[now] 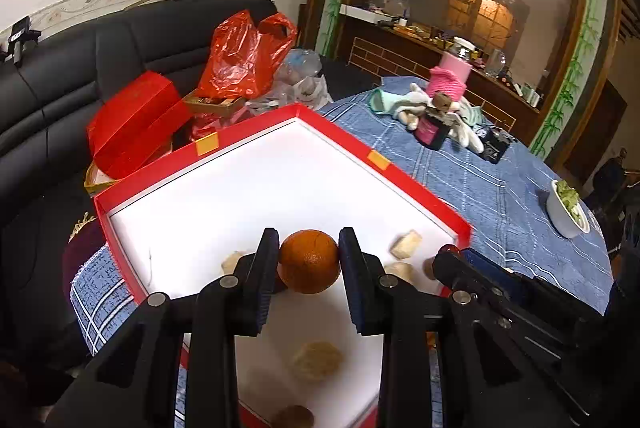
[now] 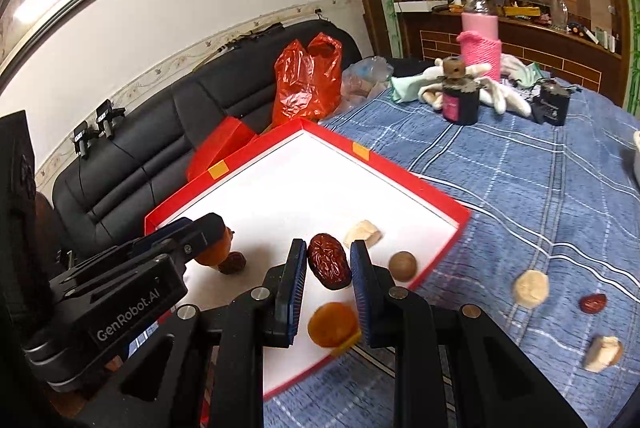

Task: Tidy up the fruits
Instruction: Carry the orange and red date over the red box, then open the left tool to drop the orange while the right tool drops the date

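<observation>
Two grippers are busy over the red box (image 2: 436, 197): our left gripper (image 1: 309, 256) pinches an orange (image 1: 309, 261) and our right gripper (image 2: 329, 268) clamps a red date (image 2: 329, 266), both above the white floor. Beyond on the blue cloth (image 2: 520, 188) we see a pink-sleeved jar (image 2: 479, 36).

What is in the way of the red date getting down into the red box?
Nothing visible. The right gripper holds the red date over the red box's white floor. A small orange fruit lies nearer the camera and a round brown nut off to the right, both aside.
</observation>
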The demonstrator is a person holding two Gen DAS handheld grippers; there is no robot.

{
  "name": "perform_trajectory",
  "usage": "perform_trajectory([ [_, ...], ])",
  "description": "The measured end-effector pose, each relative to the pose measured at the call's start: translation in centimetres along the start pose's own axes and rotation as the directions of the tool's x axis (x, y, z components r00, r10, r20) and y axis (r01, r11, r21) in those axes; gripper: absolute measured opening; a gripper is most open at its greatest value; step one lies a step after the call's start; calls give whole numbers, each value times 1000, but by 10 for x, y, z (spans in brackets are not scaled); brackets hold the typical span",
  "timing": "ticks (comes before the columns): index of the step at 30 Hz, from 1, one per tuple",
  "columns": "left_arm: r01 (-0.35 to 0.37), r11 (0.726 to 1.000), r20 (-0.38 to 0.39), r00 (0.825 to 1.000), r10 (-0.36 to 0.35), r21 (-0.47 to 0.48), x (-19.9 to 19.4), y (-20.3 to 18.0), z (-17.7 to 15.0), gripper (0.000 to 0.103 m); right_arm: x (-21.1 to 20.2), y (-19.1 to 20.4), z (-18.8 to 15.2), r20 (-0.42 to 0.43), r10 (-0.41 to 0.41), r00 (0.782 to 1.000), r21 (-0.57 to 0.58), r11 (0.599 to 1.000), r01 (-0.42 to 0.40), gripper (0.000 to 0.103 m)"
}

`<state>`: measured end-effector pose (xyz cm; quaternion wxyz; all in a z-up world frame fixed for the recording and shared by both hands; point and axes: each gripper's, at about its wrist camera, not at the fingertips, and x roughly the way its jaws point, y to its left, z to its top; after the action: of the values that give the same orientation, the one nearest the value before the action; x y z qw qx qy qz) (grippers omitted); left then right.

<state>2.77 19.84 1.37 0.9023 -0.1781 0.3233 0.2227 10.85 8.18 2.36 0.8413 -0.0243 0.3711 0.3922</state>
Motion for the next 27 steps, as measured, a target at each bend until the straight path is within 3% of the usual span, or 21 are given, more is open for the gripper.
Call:
perform_trajectory([
  [27, -82, 996, -49, 995, 83, 20, 25, 9, 3, 29, 40, 8, 0, -68, 9, 998, 4, 1000, -9, 22],
])
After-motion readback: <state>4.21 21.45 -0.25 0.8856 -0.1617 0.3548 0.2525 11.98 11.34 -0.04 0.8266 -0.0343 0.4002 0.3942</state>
